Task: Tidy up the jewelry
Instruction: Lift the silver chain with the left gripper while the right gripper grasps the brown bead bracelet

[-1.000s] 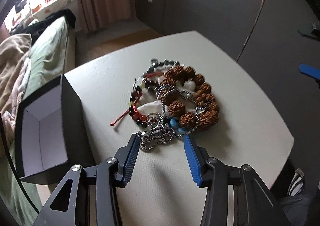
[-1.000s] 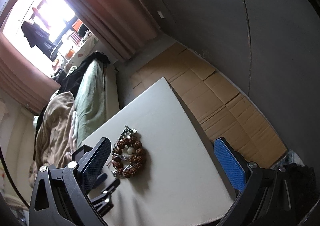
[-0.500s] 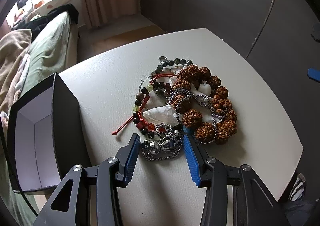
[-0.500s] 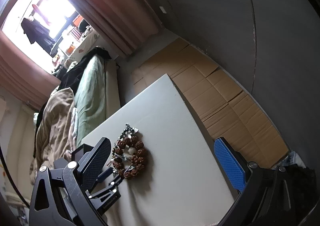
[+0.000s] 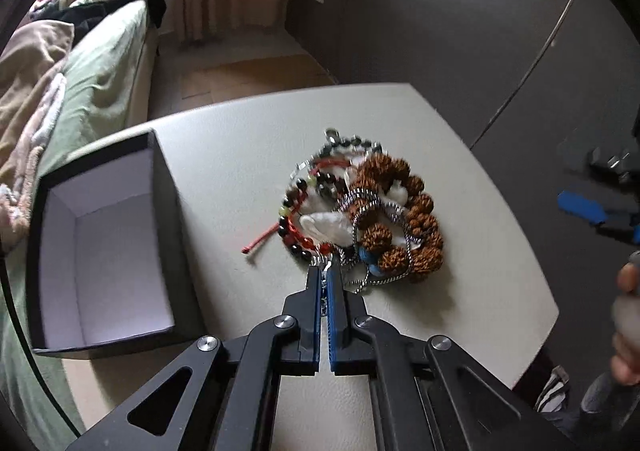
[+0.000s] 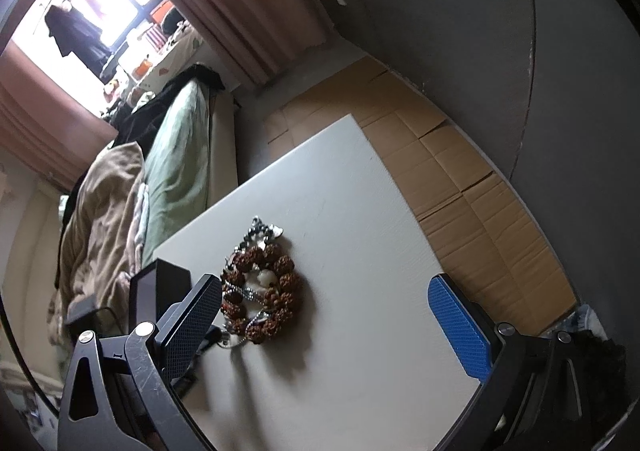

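Note:
A heap of jewelry [image 5: 360,211] lies on the white table [image 5: 240,155]: a brown seed-bead bracelet [image 5: 416,211], silver chains [image 5: 372,207], a dark bead bracelet with red cord [image 5: 296,219] and white pieces. My left gripper [image 5: 325,271] is shut on a silver chain piece at the heap's near edge. An open black box [image 5: 104,247] with a white inside stands to the left. My right gripper [image 6: 332,311] is open and empty, held above the table; the heap shows in its view [image 6: 260,287].
A bed with green sheet and beige blanket [image 5: 60,91] lies left of the table. Flattened cardboard [image 6: 440,171] covers the floor beyond the table. Dark walls stand behind. The table's right edge [image 5: 532,251] is close to the heap.
My left gripper moved forward around the silver piece at the heap's near edge and closed on it. The right gripper stayed open and barely moved.

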Demonstrator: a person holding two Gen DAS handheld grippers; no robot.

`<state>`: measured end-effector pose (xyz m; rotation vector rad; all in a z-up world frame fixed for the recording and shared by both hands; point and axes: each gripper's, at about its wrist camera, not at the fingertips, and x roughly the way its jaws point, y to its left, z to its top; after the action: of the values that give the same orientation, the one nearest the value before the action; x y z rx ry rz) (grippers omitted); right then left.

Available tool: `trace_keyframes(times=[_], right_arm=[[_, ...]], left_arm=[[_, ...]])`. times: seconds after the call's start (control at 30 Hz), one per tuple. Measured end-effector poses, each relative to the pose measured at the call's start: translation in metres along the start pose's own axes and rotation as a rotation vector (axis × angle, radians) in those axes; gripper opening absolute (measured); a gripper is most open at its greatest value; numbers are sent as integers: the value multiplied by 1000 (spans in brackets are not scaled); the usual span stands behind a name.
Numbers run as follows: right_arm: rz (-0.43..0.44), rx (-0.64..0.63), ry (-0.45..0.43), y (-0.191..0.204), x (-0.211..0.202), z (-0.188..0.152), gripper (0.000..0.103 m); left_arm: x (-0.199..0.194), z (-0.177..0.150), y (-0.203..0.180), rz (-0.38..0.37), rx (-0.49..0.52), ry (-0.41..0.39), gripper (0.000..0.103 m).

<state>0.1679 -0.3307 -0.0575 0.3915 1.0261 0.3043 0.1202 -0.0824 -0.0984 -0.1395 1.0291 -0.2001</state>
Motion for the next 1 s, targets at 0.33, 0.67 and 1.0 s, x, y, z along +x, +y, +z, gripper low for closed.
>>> trace_keyframes(times=[0.33, 0.67, 1.0], right_arm=[[-5, -36, 56, 12, 27, -10, 101], [15, -29, 148, 30, 77, -7, 46], [-40, -75, 201, 38, 106, -7, 34]], left_arm=[[-61, 9, 12, -42, -63, -148, 1], [-133, 25, 29, 20, -124, -320, 1], [-184, 42, 21, 108, -81, -395, 1]])
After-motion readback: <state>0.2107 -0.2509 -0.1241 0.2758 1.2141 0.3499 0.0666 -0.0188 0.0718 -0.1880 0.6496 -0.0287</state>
